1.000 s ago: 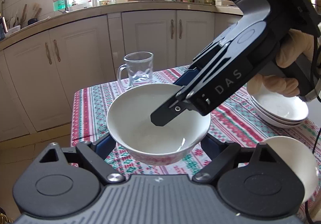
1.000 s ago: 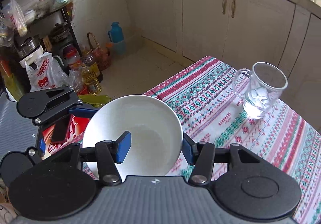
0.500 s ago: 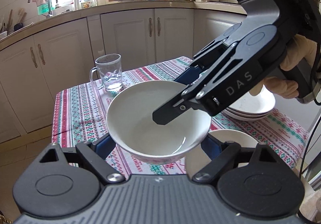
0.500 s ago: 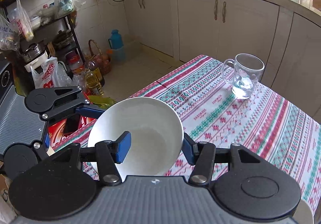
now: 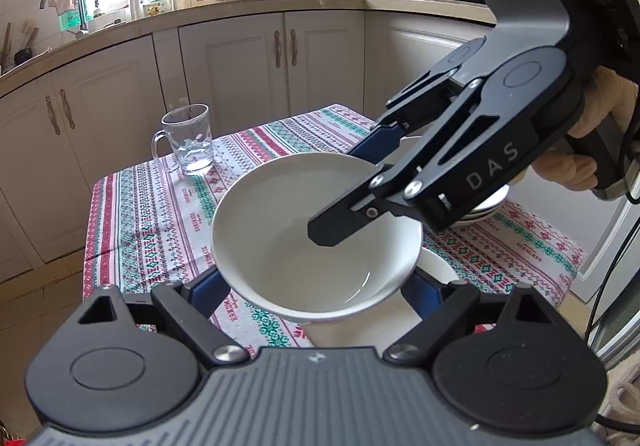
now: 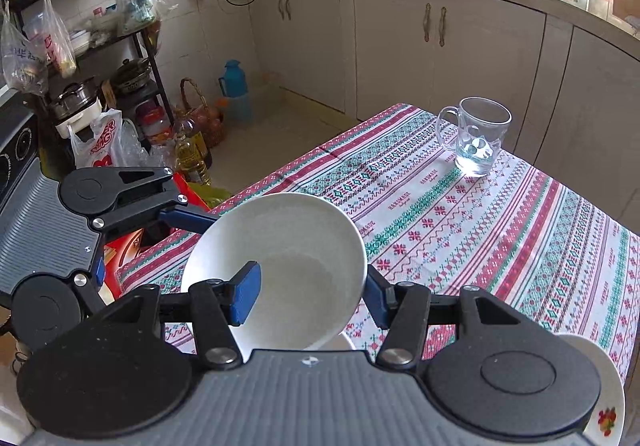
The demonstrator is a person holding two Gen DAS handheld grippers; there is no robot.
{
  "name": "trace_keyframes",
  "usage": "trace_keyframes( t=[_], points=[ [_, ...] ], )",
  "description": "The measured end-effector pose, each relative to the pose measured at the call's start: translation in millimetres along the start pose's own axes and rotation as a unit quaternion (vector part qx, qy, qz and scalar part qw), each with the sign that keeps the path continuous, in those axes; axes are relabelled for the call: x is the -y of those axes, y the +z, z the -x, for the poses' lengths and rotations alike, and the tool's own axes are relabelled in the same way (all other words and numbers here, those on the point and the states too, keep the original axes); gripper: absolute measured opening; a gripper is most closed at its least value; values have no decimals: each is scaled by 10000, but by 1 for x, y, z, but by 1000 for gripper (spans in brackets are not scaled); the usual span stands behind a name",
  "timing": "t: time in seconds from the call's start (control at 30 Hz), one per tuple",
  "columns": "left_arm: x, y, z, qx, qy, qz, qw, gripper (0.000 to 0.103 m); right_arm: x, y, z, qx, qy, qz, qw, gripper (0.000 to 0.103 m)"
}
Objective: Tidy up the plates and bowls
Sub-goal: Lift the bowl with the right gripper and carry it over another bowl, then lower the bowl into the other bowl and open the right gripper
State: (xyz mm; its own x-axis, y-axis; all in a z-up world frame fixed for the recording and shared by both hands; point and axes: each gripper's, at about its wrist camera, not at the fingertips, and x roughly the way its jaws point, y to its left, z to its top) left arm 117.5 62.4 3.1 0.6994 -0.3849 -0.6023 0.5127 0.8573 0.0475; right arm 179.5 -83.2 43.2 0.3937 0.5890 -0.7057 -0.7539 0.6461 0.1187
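**Two Grippers, One Bowl Carried Over the Table**

Two grippers shared a single white bowl [image 5: 296, 238], held in the air above the patterned tablecloth [image 5: 152, 214]. The left gripper [image 5: 316, 286] cradled the bowl from beneath, its jaws spread wide with a blue pad against each side of the outer wall. The right gripper [image 6: 310, 292] pinched the near rim: one blue pad sat inside the bowl, the other outside, jaws drawn narrow onto the wall. In the left wrist view the right gripper reached in from the right, a hand [image 5: 596, 150] on its handle.

A stack of shallow white plates [image 5: 486, 202] sat on the far right of the table, mostly hidden behind the right gripper, and another white dish [image 5: 434, 266] lay just under the carried bowl. A glass mug [image 5: 188, 138] stood well apart near the far corner.

The step looked like a carry toward a stacking spot. Doing it well likely meant keeping both hands moving together so the rim pinch did not twist against the cradle, holding the bowl level, lowering it squarely onto its partner, and releasing only once it sat flat.
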Motion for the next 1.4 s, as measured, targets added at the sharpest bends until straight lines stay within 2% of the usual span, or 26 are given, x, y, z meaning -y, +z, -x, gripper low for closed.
trace_keyframes(
  t=[0.63, 1.4],
  points=[
    [22, -10, 0, -360, -284, 68, 9989, 91, -4, -35, 8, -160, -4, -213, 9996, 61],
    [24, -12, -8, -547, -420, 106, 9976, 91, 3, -50, 2, -238, 23, -386, 9990, 61]
  ],
)
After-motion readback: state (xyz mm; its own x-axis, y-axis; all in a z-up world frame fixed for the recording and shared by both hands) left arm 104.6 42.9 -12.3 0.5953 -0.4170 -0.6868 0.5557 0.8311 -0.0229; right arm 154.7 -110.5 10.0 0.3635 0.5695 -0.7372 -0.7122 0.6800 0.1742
